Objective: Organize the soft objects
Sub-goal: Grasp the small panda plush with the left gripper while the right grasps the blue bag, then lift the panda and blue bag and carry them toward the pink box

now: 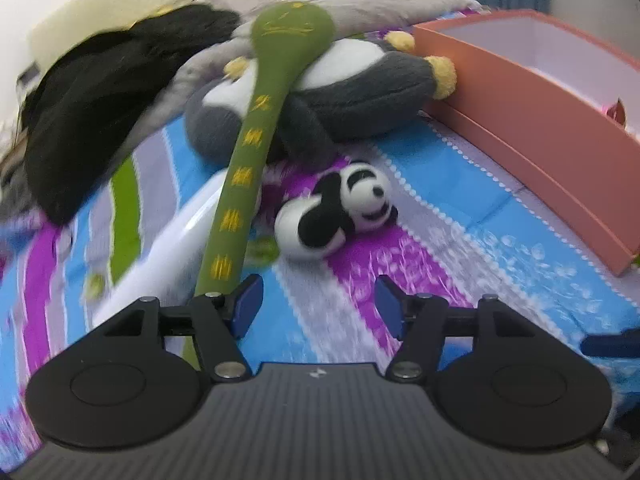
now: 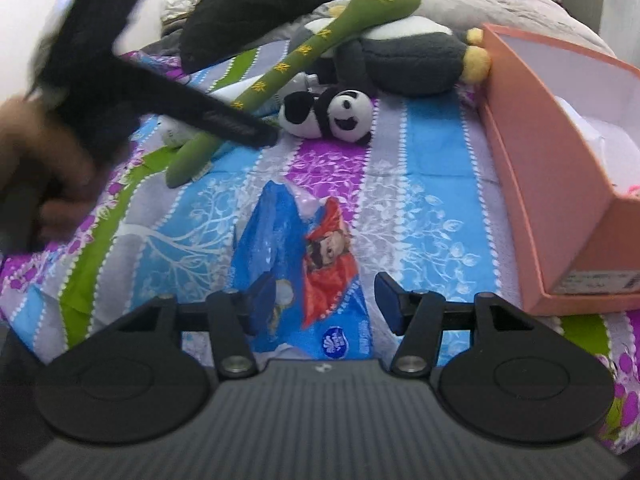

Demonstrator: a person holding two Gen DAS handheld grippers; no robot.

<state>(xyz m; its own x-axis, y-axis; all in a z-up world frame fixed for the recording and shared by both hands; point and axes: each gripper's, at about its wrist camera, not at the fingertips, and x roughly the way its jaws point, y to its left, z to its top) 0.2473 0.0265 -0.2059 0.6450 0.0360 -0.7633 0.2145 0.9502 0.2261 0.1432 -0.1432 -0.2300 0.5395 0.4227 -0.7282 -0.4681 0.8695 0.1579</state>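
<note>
A small panda plush [image 1: 340, 208] [image 2: 340, 114] lies on the striped bedsheet [image 1: 460, 248], just ahead of my left gripper [image 1: 320, 304]. That gripper is open with nothing between its fingers. A long green plush snake [image 1: 256, 140] [image 2: 304, 52] runs from beside its left finger up over a grey penguin plush [image 1: 360, 92] [image 2: 412, 60]. My right gripper [image 2: 320, 304] is open above a blue tissue pack [image 2: 296, 264] that lies flat on the sheet; its pads do not press on the pack.
An open pink cardboard box [image 1: 540, 120] [image 2: 560, 184] stands on the right of the bed. A black garment [image 1: 100, 100] [image 2: 272, 4] is heaped at the back left. A white object [image 1: 160, 248] lies under the snake. A blurred hand [image 2: 40, 160] is at the left of the right wrist view.
</note>
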